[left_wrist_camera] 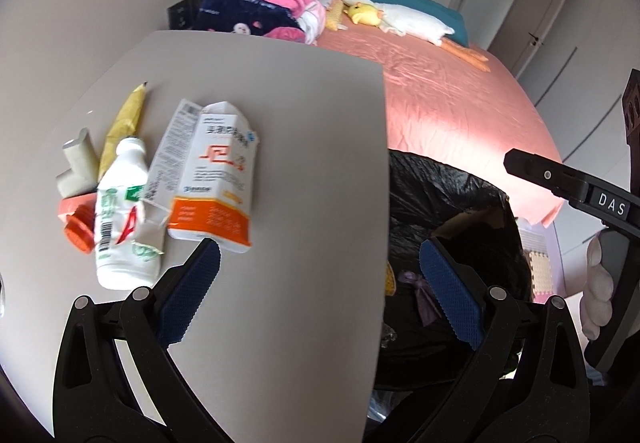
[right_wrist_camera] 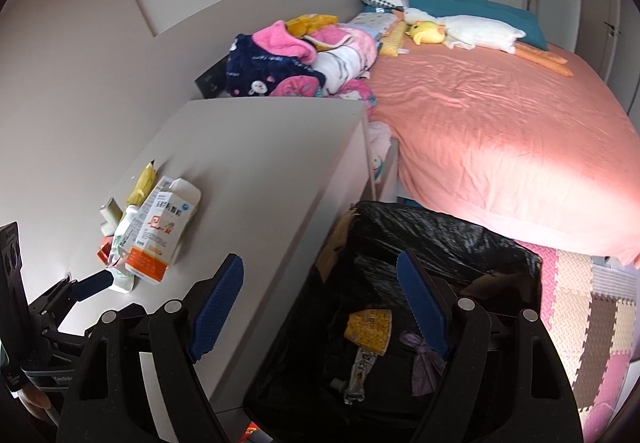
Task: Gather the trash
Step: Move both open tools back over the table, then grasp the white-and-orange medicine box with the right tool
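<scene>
Trash lies in a heap on the grey nightstand top (left_wrist_camera: 304,115): a white and orange carton (left_wrist_camera: 218,179), a white drink bottle (left_wrist_camera: 120,215), an orange cap (left_wrist_camera: 78,233), a yellow wrapper (left_wrist_camera: 126,119) and a grey plastic piece (left_wrist_camera: 78,163). My left gripper (left_wrist_camera: 320,275) is open and empty, its left fingertip just below the carton. My right gripper (right_wrist_camera: 320,295) is open and empty, above the edge between the nightstand (right_wrist_camera: 260,147) and the black trash bag (right_wrist_camera: 440,243). The bag holds a yellow wrapper (right_wrist_camera: 370,327) and other scraps. The carton also shows in the right wrist view (right_wrist_camera: 164,227).
A bed with a pink sheet (right_wrist_camera: 500,131) stands right of the nightstand, with piled clothes (right_wrist_camera: 288,63) and a plush duck (right_wrist_camera: 460,29) on it. Foam mats (right_wrist_camera: 592,307) cover the floor beside the bag. The right gripper's body (left_wrist_camera: 572,187) shows in the left wrist view.
</scene>
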